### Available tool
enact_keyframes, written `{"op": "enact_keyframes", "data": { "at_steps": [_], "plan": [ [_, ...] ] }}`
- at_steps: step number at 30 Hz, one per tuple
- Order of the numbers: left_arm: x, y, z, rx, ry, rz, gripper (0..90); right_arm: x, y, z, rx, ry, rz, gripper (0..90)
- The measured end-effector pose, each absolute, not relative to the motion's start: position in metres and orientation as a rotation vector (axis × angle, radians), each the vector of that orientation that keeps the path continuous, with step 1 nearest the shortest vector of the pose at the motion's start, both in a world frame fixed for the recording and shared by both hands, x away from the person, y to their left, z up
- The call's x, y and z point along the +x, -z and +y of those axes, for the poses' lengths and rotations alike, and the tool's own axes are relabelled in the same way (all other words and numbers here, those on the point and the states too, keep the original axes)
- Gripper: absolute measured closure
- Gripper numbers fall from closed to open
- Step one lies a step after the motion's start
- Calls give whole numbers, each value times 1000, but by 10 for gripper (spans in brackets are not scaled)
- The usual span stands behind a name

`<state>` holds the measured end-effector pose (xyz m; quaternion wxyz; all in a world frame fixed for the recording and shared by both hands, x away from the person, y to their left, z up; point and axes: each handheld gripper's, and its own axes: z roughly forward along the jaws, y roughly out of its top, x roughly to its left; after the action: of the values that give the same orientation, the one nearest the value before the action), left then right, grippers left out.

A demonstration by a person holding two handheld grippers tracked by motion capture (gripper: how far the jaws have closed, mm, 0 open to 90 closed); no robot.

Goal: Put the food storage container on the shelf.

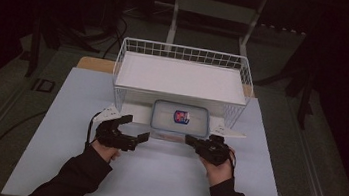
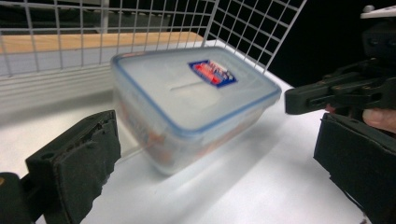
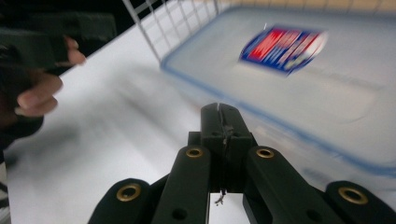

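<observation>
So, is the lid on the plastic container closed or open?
Closed. The blue-rimmed lid sits flat on the plastic container, its edge meeting the rim all the way around. Whether any latches are locked, I cannot tell.

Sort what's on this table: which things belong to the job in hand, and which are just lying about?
In the job:
- clear lidded container
- left gripper, open beside it
- right gripper, shut near it
- white wire basket behind it

Lying about:
- white table mat
- cables on the floor
</observation>
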<state>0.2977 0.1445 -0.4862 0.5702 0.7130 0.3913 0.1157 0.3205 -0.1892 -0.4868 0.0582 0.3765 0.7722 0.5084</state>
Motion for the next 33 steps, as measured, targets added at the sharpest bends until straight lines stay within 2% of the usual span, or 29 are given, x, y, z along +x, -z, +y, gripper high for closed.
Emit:
{"op": "enact_keyframes", "data": {
  "at_steps": [12,33],
  "plan": [
    [297,500,150,1630,-239,924,4,342,511,-171,1154,-1423,2398,899],
    [297,502,151,1647,-271,915,4,395,514,-154,1205,-1375,2333,900]
  ]
}}
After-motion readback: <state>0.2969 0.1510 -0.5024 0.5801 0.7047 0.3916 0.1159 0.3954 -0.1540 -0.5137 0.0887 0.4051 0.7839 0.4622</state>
